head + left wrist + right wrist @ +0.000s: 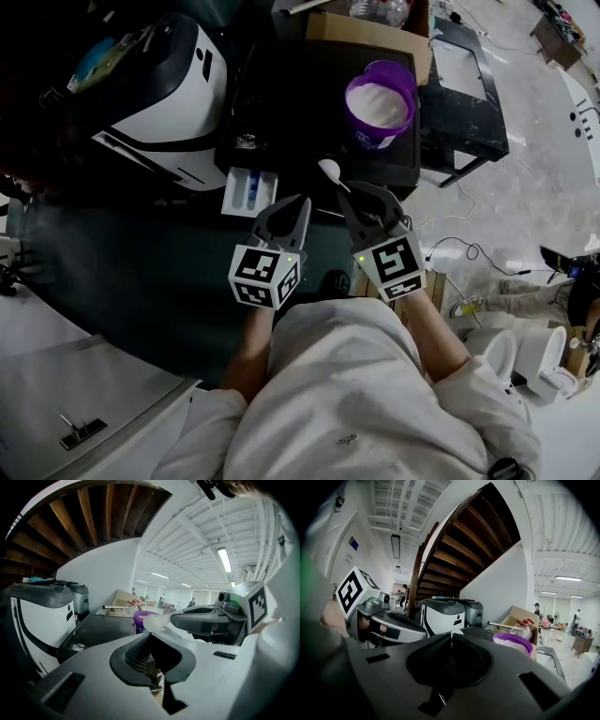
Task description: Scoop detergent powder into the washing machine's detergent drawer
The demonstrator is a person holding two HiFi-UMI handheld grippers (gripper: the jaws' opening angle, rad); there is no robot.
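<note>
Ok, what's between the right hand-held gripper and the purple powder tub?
In the head view, just the white spoon the right hand-held gripper holds, then bare black surface.

Shows a smooth purple plastic tub (384, 66) holding fine matt white powder (378, 105). Shows a glossy white spoon (330, 171), probably plastic, a shiny white washing machine (173, 103), a matt brown cardboard box (366, 33), and dark wooden stairs (468, 541).
</note>
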